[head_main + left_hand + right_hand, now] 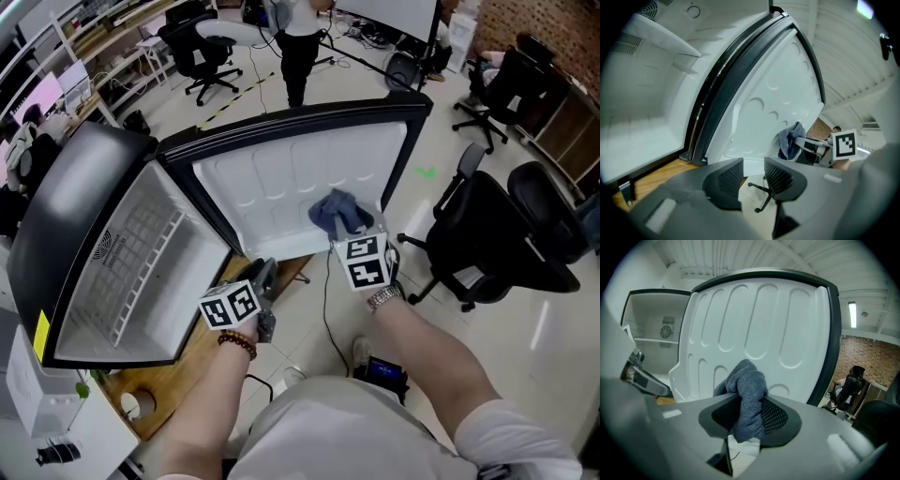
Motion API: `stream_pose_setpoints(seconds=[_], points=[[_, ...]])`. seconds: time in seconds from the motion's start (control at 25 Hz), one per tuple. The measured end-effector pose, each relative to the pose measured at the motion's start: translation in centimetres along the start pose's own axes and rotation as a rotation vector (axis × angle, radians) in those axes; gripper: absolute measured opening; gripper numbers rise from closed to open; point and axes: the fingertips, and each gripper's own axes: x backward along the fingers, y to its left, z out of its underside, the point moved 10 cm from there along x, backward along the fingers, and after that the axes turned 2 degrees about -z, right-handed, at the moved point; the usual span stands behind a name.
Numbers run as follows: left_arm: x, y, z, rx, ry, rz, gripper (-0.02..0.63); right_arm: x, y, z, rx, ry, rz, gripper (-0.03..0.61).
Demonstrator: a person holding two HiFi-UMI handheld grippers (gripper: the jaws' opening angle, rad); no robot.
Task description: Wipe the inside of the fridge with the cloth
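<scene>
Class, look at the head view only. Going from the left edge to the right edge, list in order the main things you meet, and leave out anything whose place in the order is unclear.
white wire fridge shelf → left gripper → bunched blue-grey cloth → black office chair

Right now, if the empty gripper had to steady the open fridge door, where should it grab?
Probably the dark free edge of the door, opposite the hinge, coming from the right. That rim looks narrow enough for the left gripper's open jaws; the inner panel is broad and flat, and the right gripper holds the cloth before it.
</scene>
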Motion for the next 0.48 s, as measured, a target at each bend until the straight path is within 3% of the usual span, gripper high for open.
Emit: stream_pose_setpoints(seconds=[0.48], points=[[-1.6,0.7,0.3,0.236,-0.066,0.041,0.156,1.5,-4.1,0.9,-0.019,0.017,0.076,0.129]])
